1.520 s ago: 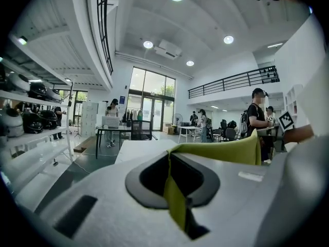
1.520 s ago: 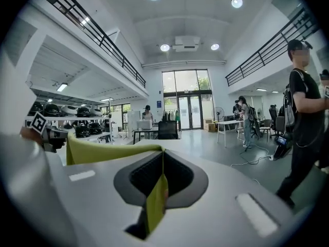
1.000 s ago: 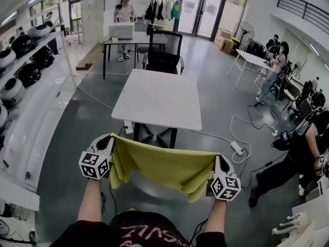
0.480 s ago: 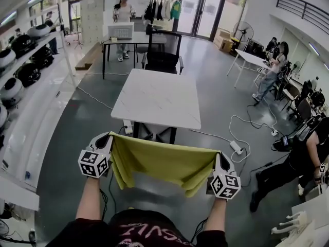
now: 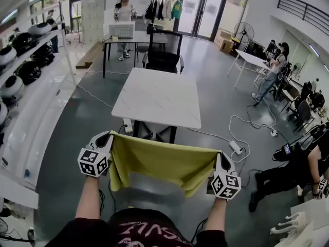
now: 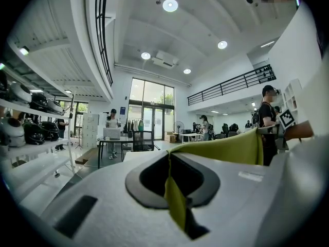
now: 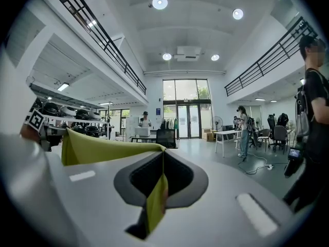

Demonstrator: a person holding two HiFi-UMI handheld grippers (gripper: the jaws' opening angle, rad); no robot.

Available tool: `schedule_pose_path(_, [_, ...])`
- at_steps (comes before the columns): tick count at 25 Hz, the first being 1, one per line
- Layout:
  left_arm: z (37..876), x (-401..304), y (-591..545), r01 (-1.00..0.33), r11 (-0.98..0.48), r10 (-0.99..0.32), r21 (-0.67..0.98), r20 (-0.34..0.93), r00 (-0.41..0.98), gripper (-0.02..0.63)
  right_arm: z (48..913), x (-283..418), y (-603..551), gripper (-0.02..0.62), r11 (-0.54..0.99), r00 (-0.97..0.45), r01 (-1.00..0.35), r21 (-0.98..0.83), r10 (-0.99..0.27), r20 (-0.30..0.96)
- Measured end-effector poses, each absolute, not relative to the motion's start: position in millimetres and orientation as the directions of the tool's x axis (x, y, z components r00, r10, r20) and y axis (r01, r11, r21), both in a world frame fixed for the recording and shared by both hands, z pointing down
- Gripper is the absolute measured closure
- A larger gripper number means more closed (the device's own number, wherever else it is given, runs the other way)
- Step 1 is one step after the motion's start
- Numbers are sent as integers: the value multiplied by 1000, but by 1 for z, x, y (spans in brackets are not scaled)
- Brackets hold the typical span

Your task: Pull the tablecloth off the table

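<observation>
A yellow-green tablecloth (image 5: 163, 161) hangs in the air between my two grippers, clear of the white table (image 5: 158, 98) ahead of it. My left gripper (image 5: 109, 136) is shut on the cloth's left corner (image 6: 174, 199). My right gripper (image 5: 218, 157) is shut on the right corner (image 7: 154, 200). The cloth's top edge is pulled nearly straight and its middle sags in folds toward the floor. The tabletop is bare. In each gripper view a strip of cloth is pinched between the closed jaws.
A black office chair (image 5: 163, 53) stands behind the table, then a dark desk (image 5: 123, 40) with a laptop and a person. Cables and a power strip (image 5: 237, 147) lie on the floor at right. Shelves with helmets (image 5: 20, 60) line the left. People sit and stand at right.
The cloth's hanging folds have shifted slightly. Both grippers stay where they were. A crouching person at the right edge has moved a little.
</observation>
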State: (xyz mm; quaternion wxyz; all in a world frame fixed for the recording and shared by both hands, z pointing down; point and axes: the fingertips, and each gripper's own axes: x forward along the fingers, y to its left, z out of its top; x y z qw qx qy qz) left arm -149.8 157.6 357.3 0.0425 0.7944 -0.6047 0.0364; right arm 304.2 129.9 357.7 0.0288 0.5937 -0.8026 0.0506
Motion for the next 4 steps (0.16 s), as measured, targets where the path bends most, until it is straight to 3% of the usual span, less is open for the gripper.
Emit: schedule_pose_path(4, [352,-150,162,-964,-263,-960,22,97,264,598,353,303,132,581,290,-292,-956,-34,-951,97])
